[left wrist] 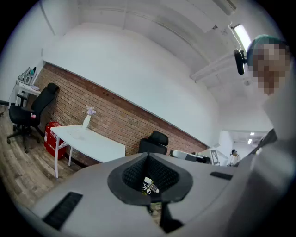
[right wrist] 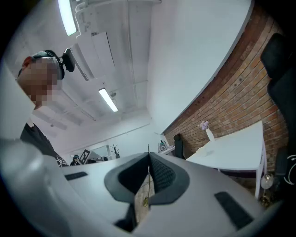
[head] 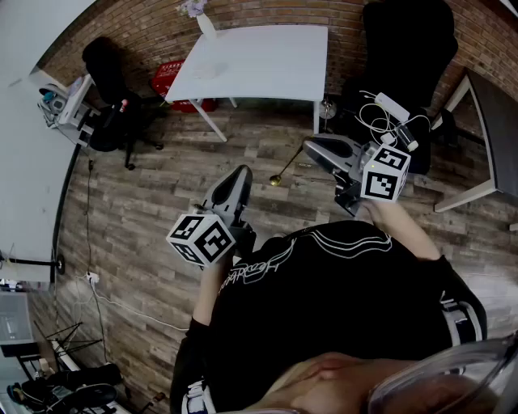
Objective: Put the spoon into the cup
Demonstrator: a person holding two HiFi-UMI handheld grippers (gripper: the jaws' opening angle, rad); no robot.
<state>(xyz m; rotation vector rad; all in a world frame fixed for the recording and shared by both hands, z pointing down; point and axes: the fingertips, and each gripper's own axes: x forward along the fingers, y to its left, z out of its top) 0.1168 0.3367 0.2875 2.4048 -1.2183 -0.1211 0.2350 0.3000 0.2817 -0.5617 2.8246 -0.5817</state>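
Note:
In the head view I stand on a wood floor with both grippers raised in front of me. My right gripper [head: 309, 148] is shut on the thin handle of a gold spoon [head: 282, 172], whose bowl hangs down and to the left over the floor. The right gripper view shows the spoon [right wrist: 148, 178] as a thin line in the seam of the shut jaws. My left gripper [head: 240, 171] is shut with nothing in it, its jaws meeting at a point [left wrist: 148, 155]. On the white table [head: 267, 61] lies a faint pale object [head: 206, 71]; whether it is the cup I cannot tell.
A white vase [head: 204, 23] stands at the table's far left corner. A red box [head: 174, 81] sits under the table. Black office chairs stand at the left [head: 109, 89] and right [head: 405, 57], the right one carrying white cables [head: 388, 109]. A dark desk [head: 495, 121] is at the far right.

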